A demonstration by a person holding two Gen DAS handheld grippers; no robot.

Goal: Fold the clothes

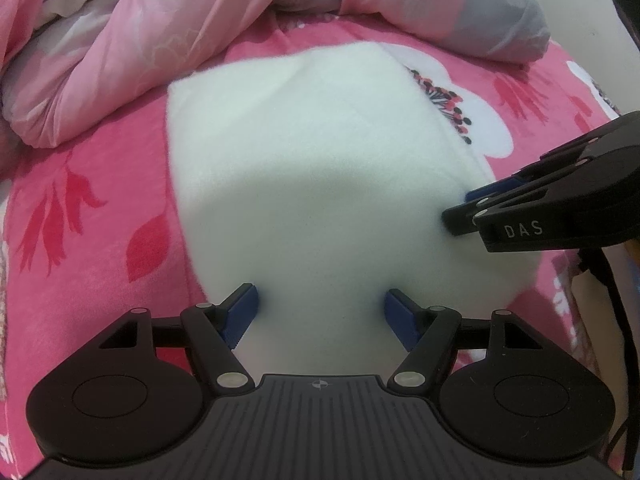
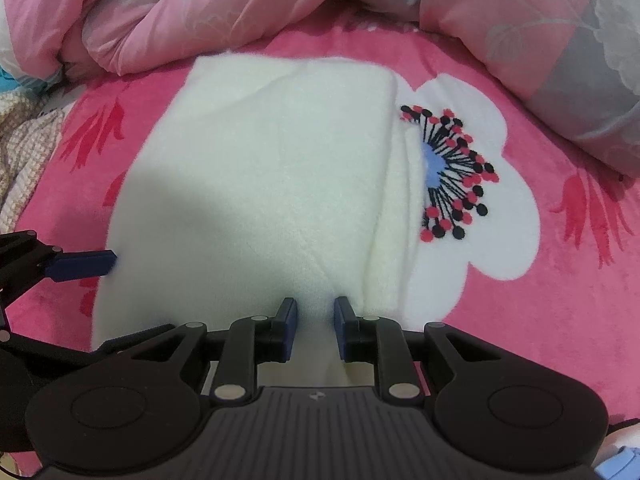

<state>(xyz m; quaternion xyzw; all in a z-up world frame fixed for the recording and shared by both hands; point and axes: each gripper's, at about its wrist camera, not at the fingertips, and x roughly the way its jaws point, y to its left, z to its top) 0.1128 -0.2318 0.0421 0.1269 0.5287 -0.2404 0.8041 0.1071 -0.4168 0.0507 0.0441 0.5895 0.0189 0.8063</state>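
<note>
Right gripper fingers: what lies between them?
In the right wrist view, a raised fold of the white garment lies between the right gripper fingers.

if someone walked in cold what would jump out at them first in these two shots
The fluffy white garment stands out first, lying folded in the middle of a bright pink blanket. Just right of it, the blanket's big white flower print with red and black dots catches the eye. The left gripper and right gripper both point down at the garment's near edge, with a rumpled pink quilt heaped behind.
</note>
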